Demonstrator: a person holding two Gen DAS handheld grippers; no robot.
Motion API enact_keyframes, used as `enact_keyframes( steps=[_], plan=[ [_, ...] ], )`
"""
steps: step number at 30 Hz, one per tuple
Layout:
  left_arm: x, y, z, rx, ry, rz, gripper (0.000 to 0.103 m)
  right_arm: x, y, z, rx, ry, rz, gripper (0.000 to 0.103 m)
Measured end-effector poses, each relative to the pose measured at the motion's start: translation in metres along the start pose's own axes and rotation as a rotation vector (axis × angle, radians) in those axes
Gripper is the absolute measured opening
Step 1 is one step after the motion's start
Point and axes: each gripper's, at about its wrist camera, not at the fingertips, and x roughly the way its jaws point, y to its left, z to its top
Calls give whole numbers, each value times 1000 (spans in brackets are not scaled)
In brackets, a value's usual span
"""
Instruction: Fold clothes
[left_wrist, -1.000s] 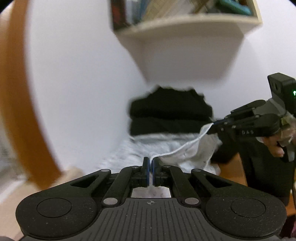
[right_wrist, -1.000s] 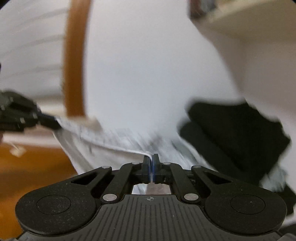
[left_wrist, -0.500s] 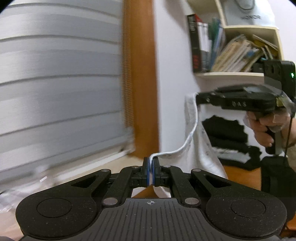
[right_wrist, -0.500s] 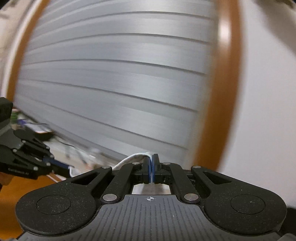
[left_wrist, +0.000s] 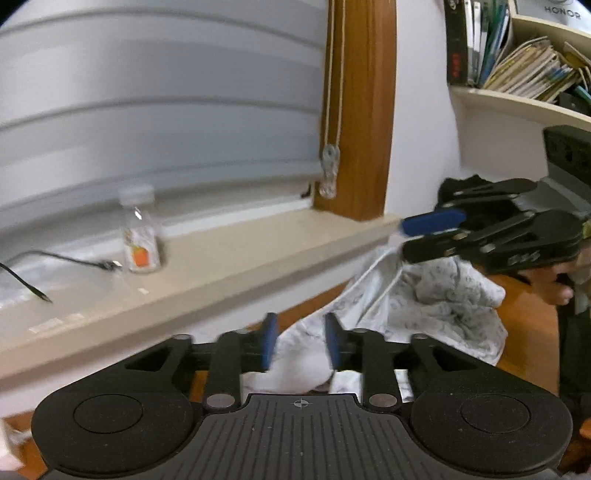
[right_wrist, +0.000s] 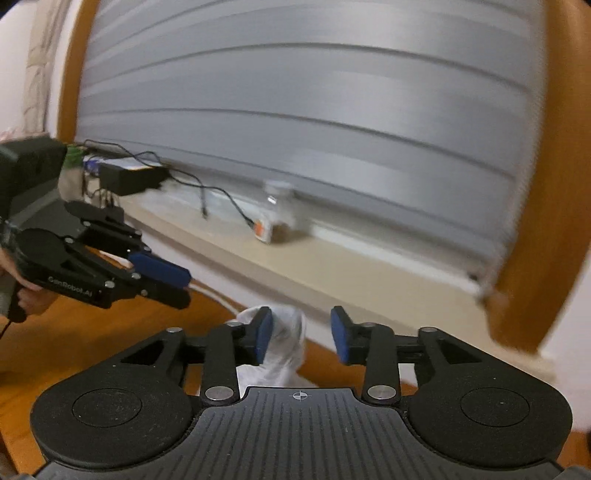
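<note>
Hanging over a wooden table (left_wrist: 524, 314), both grippers gape above a crumpled white garment (left_wrist: 436, 306).
Left gripper (left_wrist: 300, 347) and right gripper (right_wrist: 301, 338) stand with fingers apart; the garment's edges are partly hidden.

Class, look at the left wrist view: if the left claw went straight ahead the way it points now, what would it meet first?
Most likely the white patterned garment, which lies bunched right ahead of the open left claw. Beyond it stands the wall under the window sill, though depth is hard to judge in this view.
</note>
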Motion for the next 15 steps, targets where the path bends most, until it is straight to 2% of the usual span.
enact_keyframes(
  steps=[3,6,7,8,10,13,15],
  plan=[
    [23,-7,-5,10,33,-11,42,-20,-34,-18,67,-2,-4,43],
    [45,-13,-7,43,70,-1,44,-29,-65,-40,93,2,-74,46],
    [52,-14,-8,59,79,4,49,-31,-79,-48,111,14,-103,46],
    [57,-12,-8,64,82,4,56,-29,-90,-56,128,27,-130,46],
    [67,-3,-7,59,88,6,63,-24,-116,-74,163,60,-181,46],
    [80,11,-7,27,114,1,67,-14,-151,-94,192,109,-228,47],
    [87,16,-9,6,136,-13,70,-9,-171,-104,216,134,-222,52]
  ],
)
